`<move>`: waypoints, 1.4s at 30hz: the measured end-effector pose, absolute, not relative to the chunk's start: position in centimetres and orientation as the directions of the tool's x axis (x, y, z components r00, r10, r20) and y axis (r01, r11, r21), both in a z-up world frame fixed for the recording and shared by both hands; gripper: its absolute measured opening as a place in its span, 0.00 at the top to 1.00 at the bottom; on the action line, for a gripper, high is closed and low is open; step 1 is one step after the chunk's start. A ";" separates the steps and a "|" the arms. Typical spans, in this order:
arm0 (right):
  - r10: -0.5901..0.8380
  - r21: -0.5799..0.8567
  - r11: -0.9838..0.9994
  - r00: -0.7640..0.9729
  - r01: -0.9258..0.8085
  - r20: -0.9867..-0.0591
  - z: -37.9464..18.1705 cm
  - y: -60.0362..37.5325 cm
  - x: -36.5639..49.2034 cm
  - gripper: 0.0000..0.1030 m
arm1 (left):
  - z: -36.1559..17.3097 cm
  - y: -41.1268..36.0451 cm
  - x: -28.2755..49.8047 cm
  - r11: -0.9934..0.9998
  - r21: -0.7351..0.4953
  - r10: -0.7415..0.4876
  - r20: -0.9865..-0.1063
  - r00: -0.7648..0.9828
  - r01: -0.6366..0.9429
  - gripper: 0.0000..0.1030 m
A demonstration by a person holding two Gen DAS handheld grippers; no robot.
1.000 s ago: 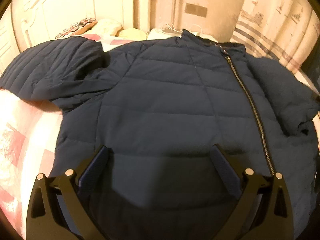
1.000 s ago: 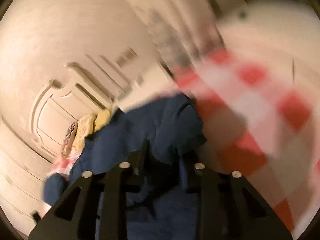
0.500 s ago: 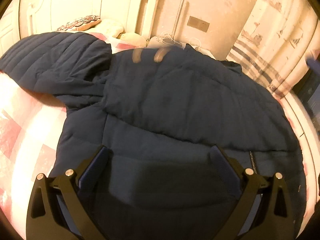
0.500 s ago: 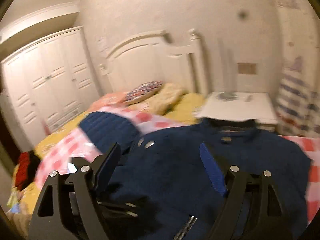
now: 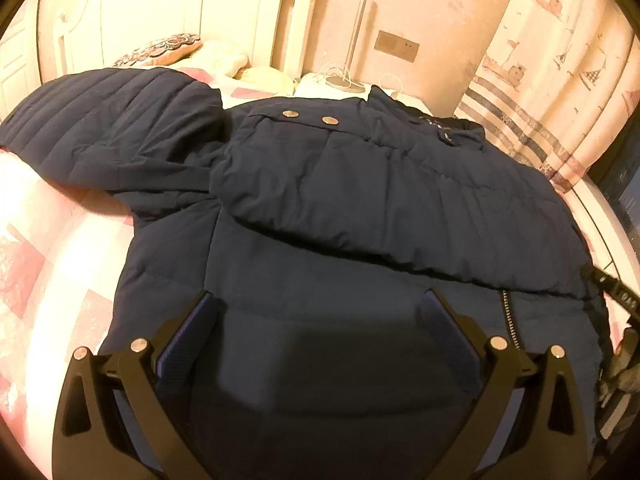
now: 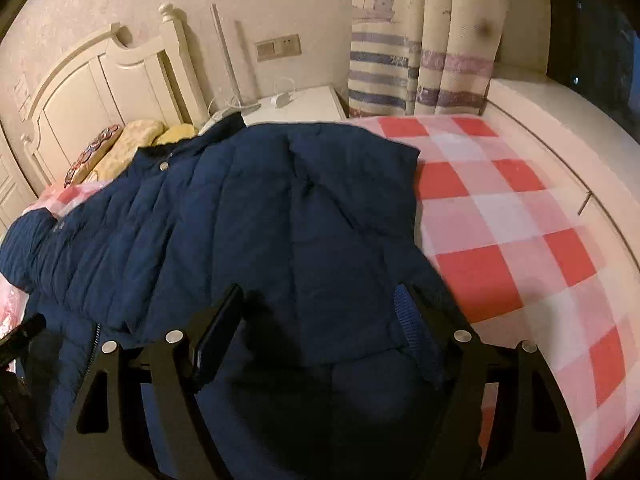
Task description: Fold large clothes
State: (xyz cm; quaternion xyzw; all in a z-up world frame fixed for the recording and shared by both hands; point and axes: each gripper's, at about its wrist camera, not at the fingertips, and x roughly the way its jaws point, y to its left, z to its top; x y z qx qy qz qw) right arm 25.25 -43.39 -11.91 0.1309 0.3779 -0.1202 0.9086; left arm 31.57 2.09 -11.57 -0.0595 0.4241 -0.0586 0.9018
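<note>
Jacket (image 5: 360,240) on bed (image 6: 520,220), one sleeve (image 5: 380,184) folded across toward 9 o'clock, seemingly squaring it; left gripper (image 5: 316,312) and right gripper (image 6: 320,304) hover, jaws released.

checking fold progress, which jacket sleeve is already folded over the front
The sleeve with two snap buttons, lying across the jacket chest; the other sleeve spreads onto the checked bedspread.

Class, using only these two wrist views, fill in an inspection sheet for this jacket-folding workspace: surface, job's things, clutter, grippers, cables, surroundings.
Surface: bed with red-and-white checked cover.
Job's things: navy puffer jacket spread flat; one sleeve folded across the chest, other sleeve lying outward.
Clutter: pillows by the headboard.
Grippers: left gripper open, empty; right gripper open, empty.
Cables: white cord on the nightstand.
Surroundings: headboard, curtain, wall socket.
</note>
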 end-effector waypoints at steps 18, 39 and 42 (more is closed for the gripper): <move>-0.112 -0.048 0.992 0.612 0.120 -0.783 -12.2 -33.8 32.0 0.23 | -11.0 -3.6 39.2 0.991 0.074 -0.011 -0.784 0.621 0.110 0.02; -0.074 0.051 0.984 0.658 0.170 -0.750 -9.2 -33.1 32.6 0.14 | -11.3 -2.1 38.6 0.993 -0.022 -0.095 -0.750 0.654 0.119 0.02; -0.117 -0.088 0.993 0.597 0.078 -0.794 -12.6 -30.1 30.9 0.13 | -9.6 0.2 37.3 0.989 -0.126 -0.144 -0.680 0.719 0.079 0.02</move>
